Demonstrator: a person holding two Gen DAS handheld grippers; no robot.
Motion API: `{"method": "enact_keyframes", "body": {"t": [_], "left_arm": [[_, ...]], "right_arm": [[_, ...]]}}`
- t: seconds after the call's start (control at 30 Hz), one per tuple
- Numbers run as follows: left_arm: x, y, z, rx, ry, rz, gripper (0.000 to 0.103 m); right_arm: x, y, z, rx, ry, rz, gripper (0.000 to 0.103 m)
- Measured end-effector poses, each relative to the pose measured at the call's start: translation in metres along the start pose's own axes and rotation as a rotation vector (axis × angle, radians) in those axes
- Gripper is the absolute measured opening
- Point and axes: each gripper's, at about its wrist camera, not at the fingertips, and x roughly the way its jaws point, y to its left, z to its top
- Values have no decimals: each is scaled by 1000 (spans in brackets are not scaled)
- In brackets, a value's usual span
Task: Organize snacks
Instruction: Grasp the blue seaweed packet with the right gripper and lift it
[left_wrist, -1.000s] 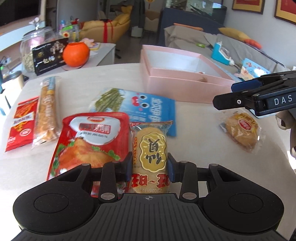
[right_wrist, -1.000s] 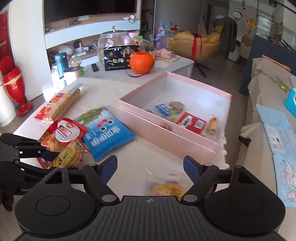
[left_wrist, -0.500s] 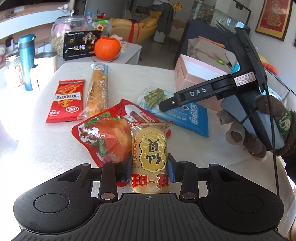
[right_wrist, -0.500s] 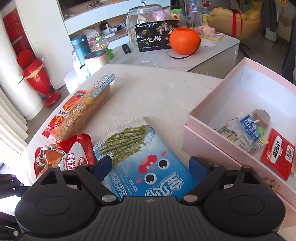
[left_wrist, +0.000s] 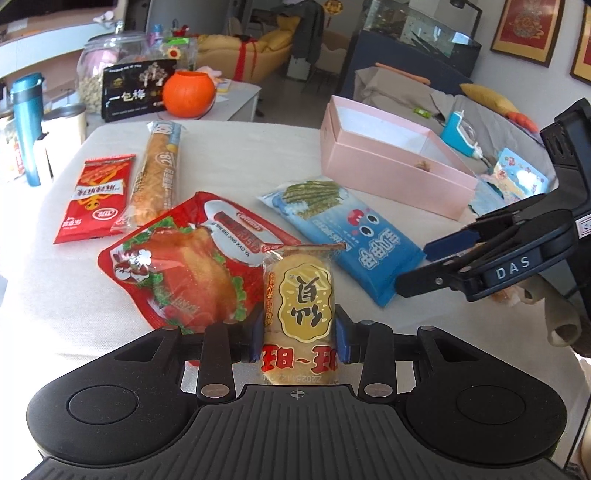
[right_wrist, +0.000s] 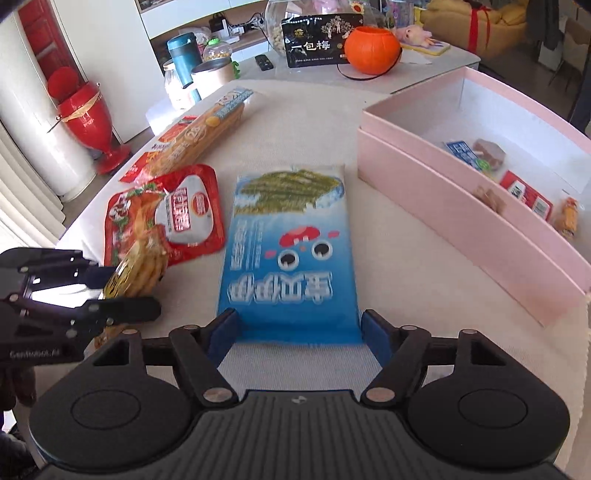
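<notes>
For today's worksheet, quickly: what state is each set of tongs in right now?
Left tongs: shut on the yellow rice cracker pack.
Right tongs: open and closing, with the blue seaweed snack bag between the pads, not yet gripped.

Left claw clamped on a yellow rice-cracker pack, near edge of the bench. Red duck pouch just left, blue seaweed bag beyond. Pink box far right. Right claw in from the right, closing over the blue bag's near corner.
</notes>
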Motion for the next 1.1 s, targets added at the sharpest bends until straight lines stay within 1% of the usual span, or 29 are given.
{"method": "enact_keyframes", "body": {"t": [0.03,0.13,0.2,0.3,0.37,0.43,0.47,0.5,0.57,0.6,0.67,0.77,0.8,0.83,0.87,0.93,1.03,1.1], "left_arm": [[1,-4,-1,19,-1,15,42],[2,-13,-3,71,-1,48,42],[3,-14,-3,94,-1,57,43],[2,-12,-4,91,-9,52,43],[2,-11,-5,87,-12,47,43],[2,-10,-5,85,-15,44,43],[2,-10,-6,86,-17,43,43],[2,-9,-6,86,-19,41,43],[2,-9,-7,86,-26,38,43],[2,-8,-8,85,-30,37,43],[1,-8,-8,82,-36,32,43],[2,-9,-7,78,-31,28,44],[2,-9,-7,77,-27,27,44],[1,-8,-6,76,-22,25,44],[1,-8,-5,77,-17,24,44],[1,-9,-5,85,-10,27,44],[4,-13,-1,100,-3,36,44],[7,-17,4,114,9,24,43]], "right_arm": [[-3,-1,-4,7,2,-14,78],[-10,-4,-5,45,-27,-49,83],[-10,-4,2,67,-59,-58,86],[2,0,23,94,-96,-70,88],[17,5,37,108,-89,-59,88],[36,12,49,121,-52,-48,88],[46,16,54,120,-24,-56,93],[51,21,59,96,-24,-79,99],[63,31,67,59,-19,-138,99],[66,32,70,54,-21,-151,99],[70,30,78,67,-23,-152,99],[73,21,89,123,-23,-142,99],[72,18,92,137,-26,-139,94],[71,17,93,142,-26,-135,85],[68,16,94,137,-22,-129,85],[55,16,88,130,-31,-105,85],[25,13,68,129,-46,-82,85],[4,8,53,135,-55,-95,85]]}}
